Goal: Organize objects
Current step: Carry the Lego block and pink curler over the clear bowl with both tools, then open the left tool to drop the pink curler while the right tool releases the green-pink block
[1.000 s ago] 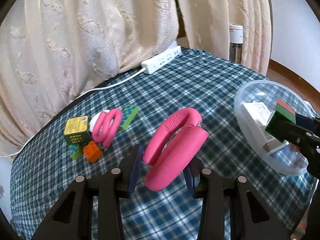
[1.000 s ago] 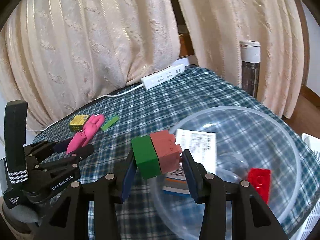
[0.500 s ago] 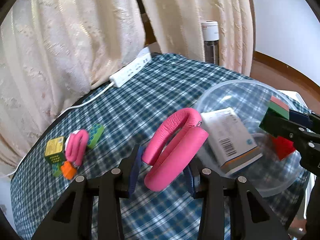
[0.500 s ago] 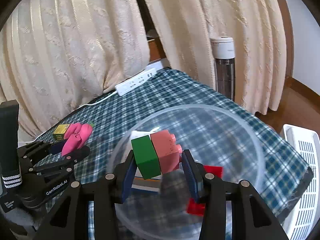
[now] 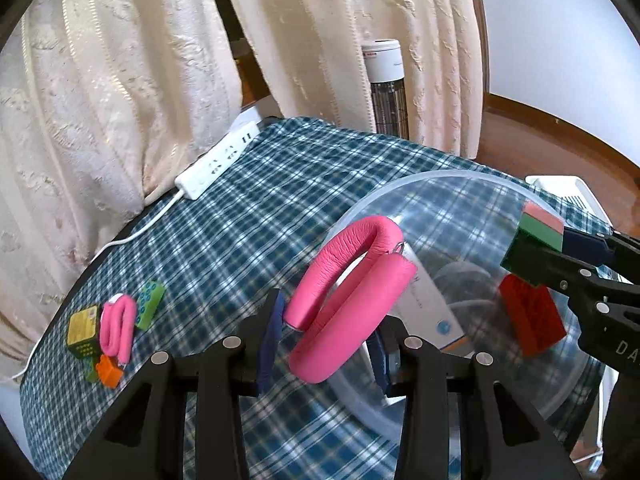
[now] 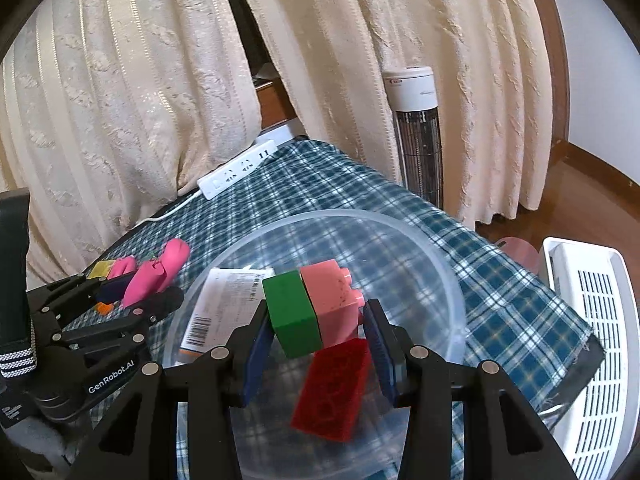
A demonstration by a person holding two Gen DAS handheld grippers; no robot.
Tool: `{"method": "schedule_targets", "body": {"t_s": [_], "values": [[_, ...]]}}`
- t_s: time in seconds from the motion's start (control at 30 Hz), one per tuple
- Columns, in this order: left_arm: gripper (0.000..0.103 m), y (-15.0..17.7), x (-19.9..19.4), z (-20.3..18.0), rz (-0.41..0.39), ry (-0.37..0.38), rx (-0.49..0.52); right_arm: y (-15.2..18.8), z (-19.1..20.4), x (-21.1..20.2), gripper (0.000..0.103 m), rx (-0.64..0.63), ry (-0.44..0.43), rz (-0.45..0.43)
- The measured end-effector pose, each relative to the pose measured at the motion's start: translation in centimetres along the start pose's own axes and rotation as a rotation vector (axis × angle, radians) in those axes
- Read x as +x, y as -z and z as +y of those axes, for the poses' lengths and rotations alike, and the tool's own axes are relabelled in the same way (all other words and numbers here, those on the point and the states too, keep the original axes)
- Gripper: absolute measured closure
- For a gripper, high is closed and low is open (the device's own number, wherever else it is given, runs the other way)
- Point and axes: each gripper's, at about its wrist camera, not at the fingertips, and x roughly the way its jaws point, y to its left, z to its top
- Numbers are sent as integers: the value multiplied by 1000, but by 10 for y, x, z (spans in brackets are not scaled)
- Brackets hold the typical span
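Above the clear bowl (image 6: 448, 276), left gripper (image 5: 326, 334) fingers clamp a pink strap (image 5: 348, 300); right gripper (image 6: 318, 338) fingers clamp a green-pink block (image 6: 312, 308). "GenRobot.AI" label readable; box (image 6: 224, 300) print illegible.

The table (image 5: 280, 208) carries a blue-and-white checked cloth. Lying directly on it: a white power strip (image 5: 218, 164) at the far edge, a clear plastic bowl (image 6: 448, 280) at the right, and at the left a cluster comprising a yellow cube (image 5: 83, 330), pink loop (image 5: 117, 330), green brick (image 5: 150, 310) and orange brick (image 5: 109, 376).
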Motion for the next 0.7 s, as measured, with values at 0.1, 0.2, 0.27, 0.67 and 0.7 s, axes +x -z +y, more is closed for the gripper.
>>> {"method": "schedule_targets", "body": {"t_s": [0.1, 0.2, 0.27, 0.67, 0.7], "values": [[62, -5, 4, -7, 1, 8, 12, -2, -6, 1, 55, 8, 4, 2], [62, -10, 8, -13, 1, 14, 21, -3, -11, 3, 55, 14, 5, 5], [62, -13, 11, -16, 2, 18, 25, -4, -13, 4, 55, 15, 3, 8], [62, -25, 30, -26, 20, 53, 18, -3, -23, 9, 55, 32, 13, 23], [62, -25, 31, -26, 19, 54, 16, -3, -23, 10, 55, 31, 13, 24]]}}
